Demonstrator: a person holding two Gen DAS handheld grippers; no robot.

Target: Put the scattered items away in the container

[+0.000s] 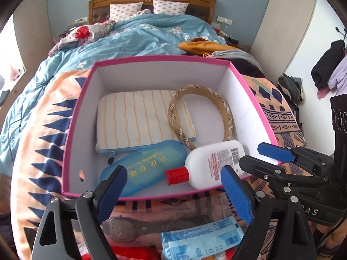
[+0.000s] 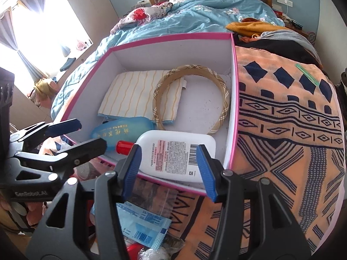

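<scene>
A pink-rimmed white box (image 1: 71, 130) (image 2: 234, 108) sits on a patterned orange blanket on the bed. In it lie a striped pouch (image 1: 138, 121), a plaid headband (image 1: 196, 87), a blue glasses case (image 1: 143, 169) (image 2: 121, 130) and a white bottle with a red cap (image 1: 216, 162) (image 2: 173, 151). My left gripper (image 1: 173, 195) (image 2: 92, 133) hangs open over the box's near rim, above the case, with nothing between its pads. My right gripper (image 2: 169, 169) (image 1: 249, 153) hovers open by the bottle's base end; the bottle rests on the box floor.
Outside the near rim lie a grey wristwatch (image 1: 121, 227), a clear zip bag (image 1: 195, 208) (image 2: 156, 195), a blue sachet (image 1: 201, 240) (image 2: 143, 227) and something red (image 1: 130, 253). A rumpled blue duvet (image 1: 130, 41) and clothes (image 1: 201, 45) lie behind the box.
</scene>
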